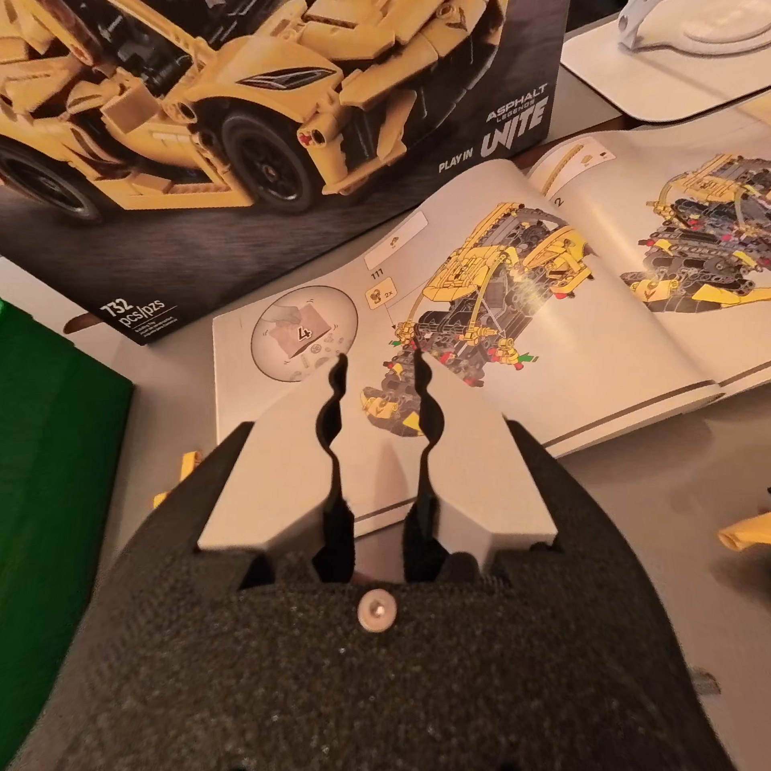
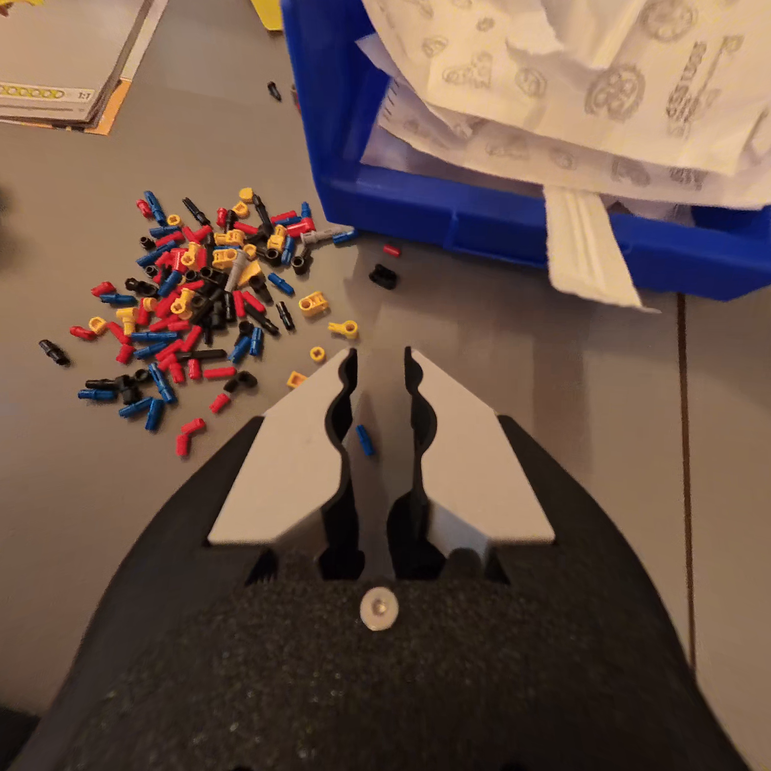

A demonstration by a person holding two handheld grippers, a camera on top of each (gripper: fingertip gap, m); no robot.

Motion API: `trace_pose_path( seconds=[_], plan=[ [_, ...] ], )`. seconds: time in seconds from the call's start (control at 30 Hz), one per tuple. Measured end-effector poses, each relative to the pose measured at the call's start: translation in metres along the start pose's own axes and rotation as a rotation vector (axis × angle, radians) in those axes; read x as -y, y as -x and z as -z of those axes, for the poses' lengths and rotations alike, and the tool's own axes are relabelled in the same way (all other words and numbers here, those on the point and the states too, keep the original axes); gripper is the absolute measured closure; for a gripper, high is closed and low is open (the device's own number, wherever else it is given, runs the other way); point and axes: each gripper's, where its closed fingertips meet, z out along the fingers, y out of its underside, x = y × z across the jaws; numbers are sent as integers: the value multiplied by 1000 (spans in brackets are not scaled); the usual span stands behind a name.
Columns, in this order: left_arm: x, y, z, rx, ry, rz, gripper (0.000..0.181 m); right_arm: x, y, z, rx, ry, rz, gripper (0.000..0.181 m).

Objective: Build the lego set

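My right hand-held gripper (image 2: 380, 354), jaws parted and empty, hovers beside the pile of small pins (image 2: 196, 292) on the table (image 2: 500, 375); light, hard, slippery, they want pinching across the barrel. My left hand-held gripper (image 1: 380, 359), likewise empty, hangs over the manual (image 1: 521, 354).

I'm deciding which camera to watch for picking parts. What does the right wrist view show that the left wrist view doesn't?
Only the right wrist view shows the pile of small pieces in red, blue, black and yellow, a lone blue pin seen between the open right gripper fingers, and a blue bin with paper bags hanging out of it.

Only the left wrist view shows the set's box, the open left gripper and a green block.

Both show the grey table and the instruction booklet.
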Motion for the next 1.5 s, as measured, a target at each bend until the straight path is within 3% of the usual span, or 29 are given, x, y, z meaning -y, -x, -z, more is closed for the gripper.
trace_pose_path(
  seconds=[0.37,0.97,1.5],
  plan=[
    [-3,1,-2,5,8,0,149,0,18,-27,74,41,35,161],
    [-8,-5,-7,-5,25,-15,149,-3,23,-26,46,35,57,156],
    [-1,-5,-1,9,4,-40,149,-1,17,-25,-23,104,102,167]
  ],
)
